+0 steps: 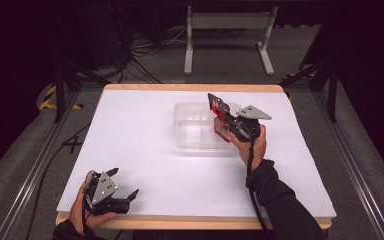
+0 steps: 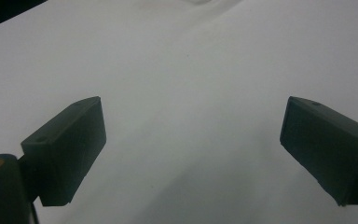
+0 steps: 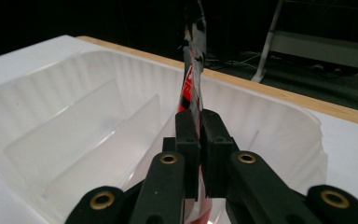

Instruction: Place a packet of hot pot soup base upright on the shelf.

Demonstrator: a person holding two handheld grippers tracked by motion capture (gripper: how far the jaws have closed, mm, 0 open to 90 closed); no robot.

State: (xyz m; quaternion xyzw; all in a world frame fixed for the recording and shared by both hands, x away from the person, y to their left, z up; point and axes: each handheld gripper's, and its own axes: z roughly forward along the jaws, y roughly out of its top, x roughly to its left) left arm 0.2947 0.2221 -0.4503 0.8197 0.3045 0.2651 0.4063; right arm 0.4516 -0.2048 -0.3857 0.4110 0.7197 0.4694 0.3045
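A clear plastic tray (image 1: 192,122) with inner dividers sits at the table's middle back. My right gripper (image 1: 226,121) hangs over the tray's right end, shut on a thin red, black and white packet (image 1: 219,113). In the right gripper view the packet (image 3: 193,65) stands edge-on between the closed jaws, above the tray (image 3: 74,121), whose compartments look empty. My left gripper (image 1: 122,185) rests near the table's front left corner, open and holding nothing. The left gripper view has its two fingers (image 2: 67,149) wide apart over bare white surface.
The white table top (image 1: 145,165) has a wooden edge. Beyond its far edge stand a grey metal frame (image 1: 227,30) and loose cables on the floor. Metal rails run along both sides of the table.
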